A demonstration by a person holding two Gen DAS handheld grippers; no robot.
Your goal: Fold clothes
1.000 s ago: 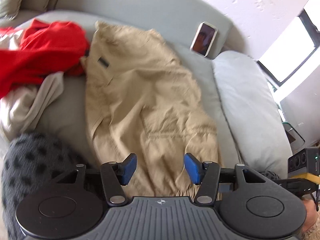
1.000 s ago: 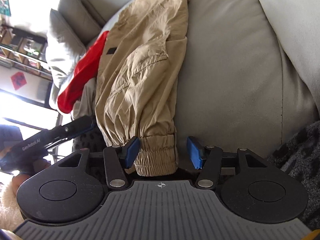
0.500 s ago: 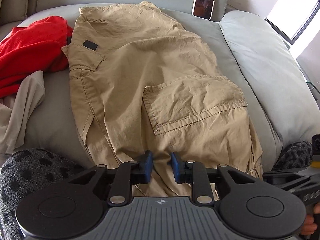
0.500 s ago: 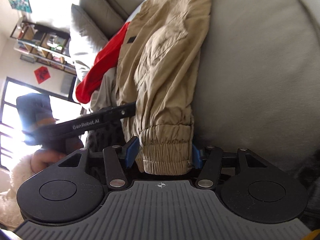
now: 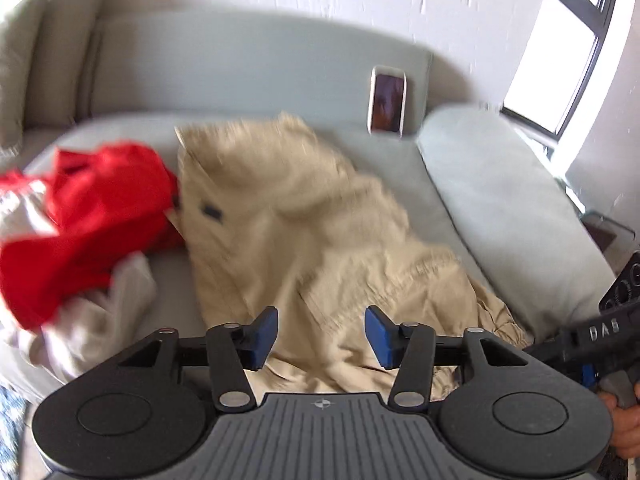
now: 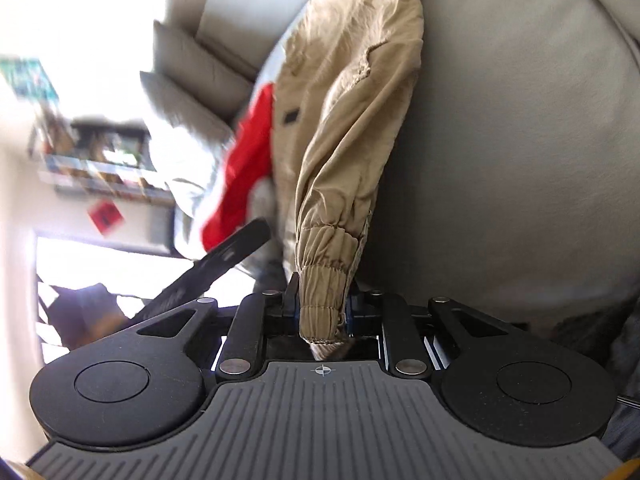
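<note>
Khaki cargo trousers (image 5: pixel 320 232) lie along the grey sofa seat (image 5: pixel 404 168), waist at the far end. My left gripper (image 5: pixel 320 336) is open and empty, hovering above the near trouser leg. My right gripper (image 6: pixel 320 304) is shut on the elastic ankle cuff (image 6: pixel 322 292) of the trousers (image 6: pixel 352 92), and the leg hangs stretched from the seat toward it. The right gripper's body shows at the right edge of the left wrist view (image 5: pixel 600 332).
A red garment (image 5: pixel 88 216) on a pale beige one (image 5: pixel 92 308) lies left of the trousers. A phone (image 5: pixel 387 100) leans on the backrest. A grey cushion (image 5: pixel 508 208) sits on the right. The left gripper's body (image 6: pixel 216 264) crosses the right wrist view.
My left gripper went from nearly shut at the cloth to open, and drew back. My right gripper closed fully on the cuff and lifted the leg.
</note>
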